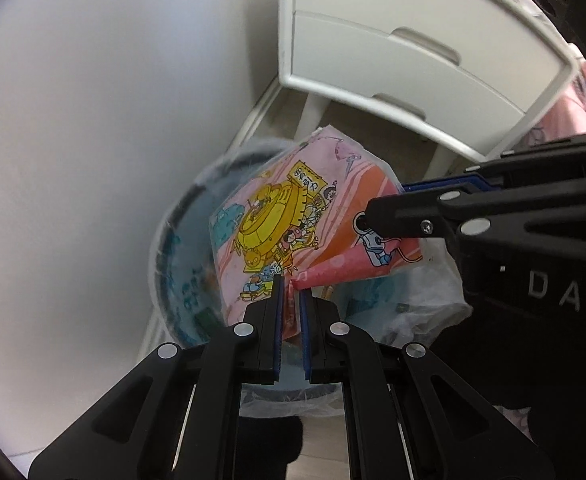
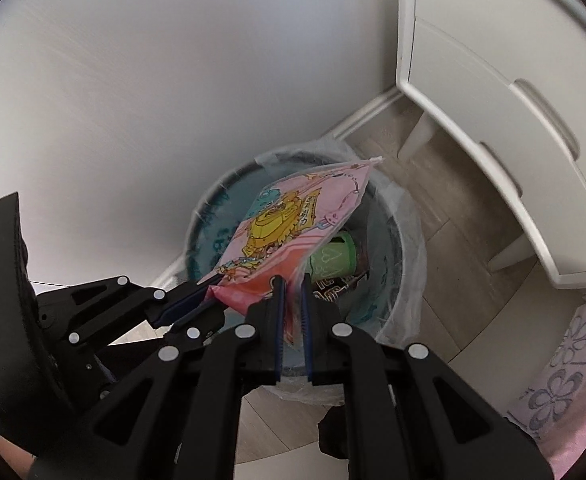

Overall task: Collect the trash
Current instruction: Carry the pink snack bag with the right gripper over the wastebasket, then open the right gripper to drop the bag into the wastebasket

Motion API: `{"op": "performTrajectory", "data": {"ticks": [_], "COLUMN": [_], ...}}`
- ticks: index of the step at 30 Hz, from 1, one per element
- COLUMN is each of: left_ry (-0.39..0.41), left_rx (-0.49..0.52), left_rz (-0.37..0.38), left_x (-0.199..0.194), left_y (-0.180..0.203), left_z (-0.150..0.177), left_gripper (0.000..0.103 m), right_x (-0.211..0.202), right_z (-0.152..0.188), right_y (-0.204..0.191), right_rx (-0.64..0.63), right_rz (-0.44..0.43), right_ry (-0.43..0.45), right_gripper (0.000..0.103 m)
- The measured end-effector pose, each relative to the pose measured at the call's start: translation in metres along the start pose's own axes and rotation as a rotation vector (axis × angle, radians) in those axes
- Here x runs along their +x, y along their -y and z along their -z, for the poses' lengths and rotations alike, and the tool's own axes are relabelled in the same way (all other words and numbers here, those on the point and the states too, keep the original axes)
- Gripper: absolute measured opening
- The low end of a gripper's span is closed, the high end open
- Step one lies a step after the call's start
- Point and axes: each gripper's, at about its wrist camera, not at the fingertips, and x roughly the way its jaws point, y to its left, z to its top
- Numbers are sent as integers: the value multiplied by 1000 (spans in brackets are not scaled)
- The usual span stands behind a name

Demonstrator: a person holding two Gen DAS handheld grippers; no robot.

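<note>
A pink cartoon-printed snack bag (image 1: pixel 289 216) hangs over a round bin (image 1: pixel 181 272) lined with clear plastic. My left gripper (image 1: pixel 291 284) is shut on the bag's lower corner. My right gripper (image 1: pixel 373 210) comes in from the right and is shut on the bag's orange edge. In the right wrist view the bag (image 2: pixel 289 224) hangs over the bin (image 2: pixel 209 220), my right gripper (image 2: pixel 291 282) pinches its near edge, and my left gripper (image 2: pixel 209 294) pinches its left corner. A green can (image 2: pixel 333 258) and dark wrappers lie inside the bin.
A white drawer unit on legs (image 1: pixel 405 64) stands behind the bin, also in the right wrist view (image 2: pixel 493 120). A plain white wall (image 1: pixel 93 140) is to the left. The floor is wood-look (image 2: pixel 453 240). Pink floral fabric (image 2: pixel 565 380) is at the right.
</note>
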Motion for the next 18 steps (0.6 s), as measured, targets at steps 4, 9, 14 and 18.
{"op": "performTrajectory", "data": {"ticks": [4,9,14,18], "left_ry": [-32,-71,-111,-132], "left_rx": [-43,-82,-124,-119], "left_rz": [16,39,72,82], "left_x": [25,53,75,93], "left_y": [-9,-17,-27,-28], "left_z": [-2,3,10,8], "left_gripper": [6,7,7,7], "right_x": [26,57,83,98], "right_z": [-8,-11,-11,-13], "right_y": [7,12,17,22], "right_rx": [32,50,35,39], "right_rz": [-13,-10,0,12], "right_ry": [-29,-58,-71,-85], "right_gripper": [10,10,10,10]}}
